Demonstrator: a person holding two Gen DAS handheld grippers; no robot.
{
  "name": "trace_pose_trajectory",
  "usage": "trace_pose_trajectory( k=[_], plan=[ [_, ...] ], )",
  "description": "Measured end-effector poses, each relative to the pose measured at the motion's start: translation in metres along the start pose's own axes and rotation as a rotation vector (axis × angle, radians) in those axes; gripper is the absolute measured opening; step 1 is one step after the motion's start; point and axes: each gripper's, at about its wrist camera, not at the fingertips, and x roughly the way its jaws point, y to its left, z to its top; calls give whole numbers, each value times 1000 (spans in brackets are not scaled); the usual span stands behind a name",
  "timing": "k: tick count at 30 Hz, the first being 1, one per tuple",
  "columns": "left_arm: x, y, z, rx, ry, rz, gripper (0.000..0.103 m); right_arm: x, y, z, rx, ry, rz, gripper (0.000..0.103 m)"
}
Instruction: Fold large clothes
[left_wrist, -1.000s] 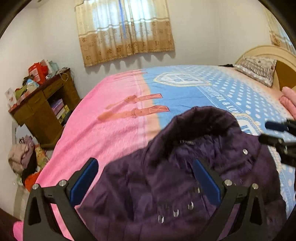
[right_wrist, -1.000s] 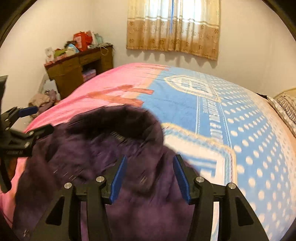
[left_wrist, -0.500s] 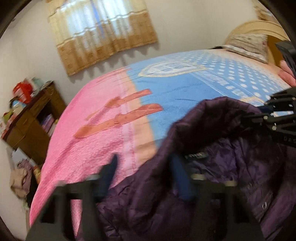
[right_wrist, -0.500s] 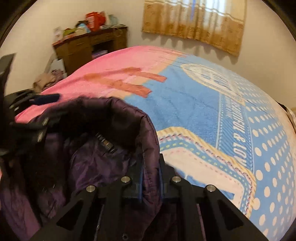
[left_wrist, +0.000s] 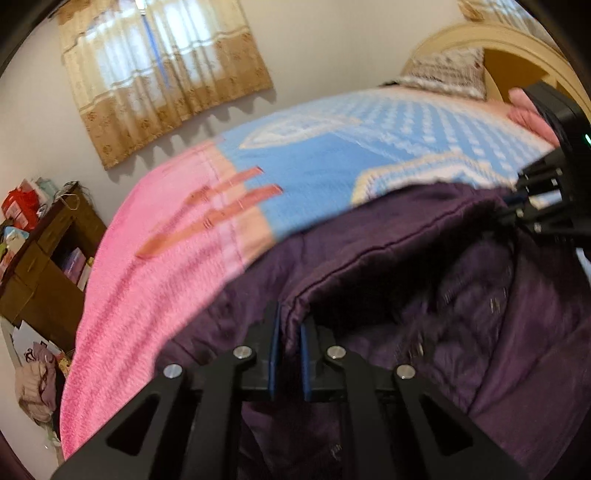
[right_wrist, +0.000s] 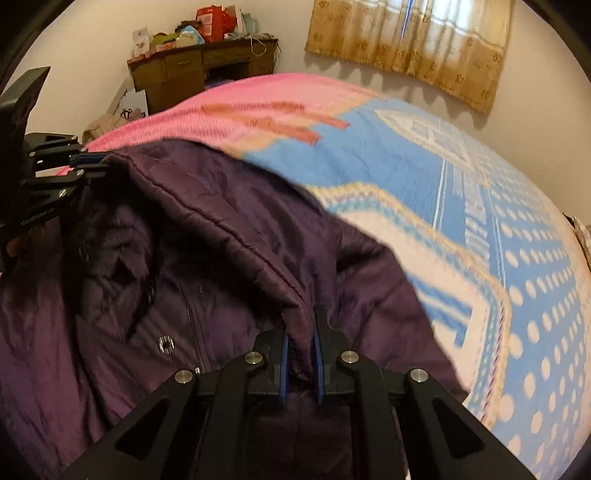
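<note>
Jaws of left gripper (left_wrist: 287, 345) and right gripper (right_wrist: 299, 356) clamped on purple jacket (right_wrist: 229, 236) collar edge; blanket (right_wrist: 480, 206) lettering unreadable

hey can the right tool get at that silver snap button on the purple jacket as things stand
Probably not yet. The right tool is shut on the purple jacket, pinching its edge. The snap button lies exposed just to its left with nothing covering it, but the tool would have to let go first.

Both wrist views look steeply down, close over the dark purple quilted jacket (left_wrist: 424, 280) (right_wrist: 229, 236) on the pink-and-blue patterned blanket (left_wrist: 155, 266) (right_wrist: 461, 192), facing the beige curtained window (left_wrist: 162, 74) (right_wrist: 413, 40) (shared by both).
</note>
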Motion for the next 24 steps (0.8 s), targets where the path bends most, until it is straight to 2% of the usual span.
trace_pose_trajectory(
  k=[5,8,9,11,12,15,18,21,24],
  plan=[
    [9,-17,-14,56,32,10,10,9,3,-9,-11,33,-23,10],
    [12,-19,-13,67,36,14,10,4,0,-5,10,48,4,12],
    [12,-19,-13,68,36,13,10,-1,0,-4,5,47,5,14],
    [11,-20,-13,66,33,9,10,-14,0,-1,3,57,9,25],
    [10,-19,-13,63,31,7,10,-23,0,0,14,58,20,27],
    [11,-16,-16,51,30,-2,10,-56,-1,9,88,-4,82,28],
    [13,-15,-18,50,30,-6,10,-70,-6,24,197,-93,123,30],
    [15,-16,-18,58,34,-3,10,-53,-9,47,312,-154,171,34],
    [17,-19,-17,74,39,12,10,-10,-2,66,359,-126,101,34]
  ],
)
